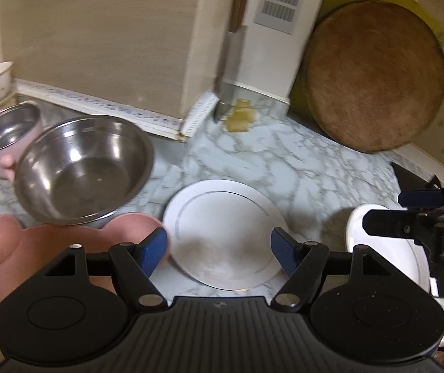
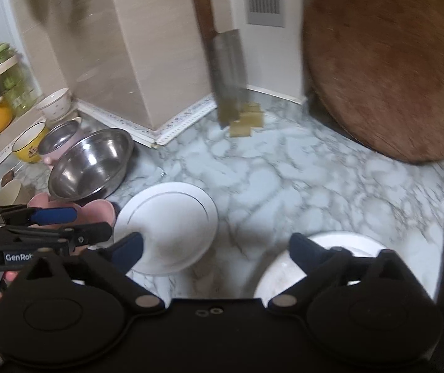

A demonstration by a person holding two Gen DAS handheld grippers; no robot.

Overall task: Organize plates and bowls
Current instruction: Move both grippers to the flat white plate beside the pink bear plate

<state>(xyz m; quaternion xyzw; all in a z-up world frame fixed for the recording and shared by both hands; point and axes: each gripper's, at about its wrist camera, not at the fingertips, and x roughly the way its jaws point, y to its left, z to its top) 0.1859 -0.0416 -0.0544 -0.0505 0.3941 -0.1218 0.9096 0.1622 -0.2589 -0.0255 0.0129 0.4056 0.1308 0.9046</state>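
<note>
Marble counter w/ a white plate mid, a second plate to its right, steel bowl on a pink dish. We judge the plates stiff, slick, breakable; take them by the rim. Left gripper & right gripper gape wide, holding nothing. Only "GenRob" is readable, on the left gripper.

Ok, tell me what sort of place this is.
Most likely a home kitchen counter. A cleaver leans against the tiled wall, a round wooden chopping board stands beside it, and a steel bowl and white plate sit on the marble-patterned worktop.
</note>
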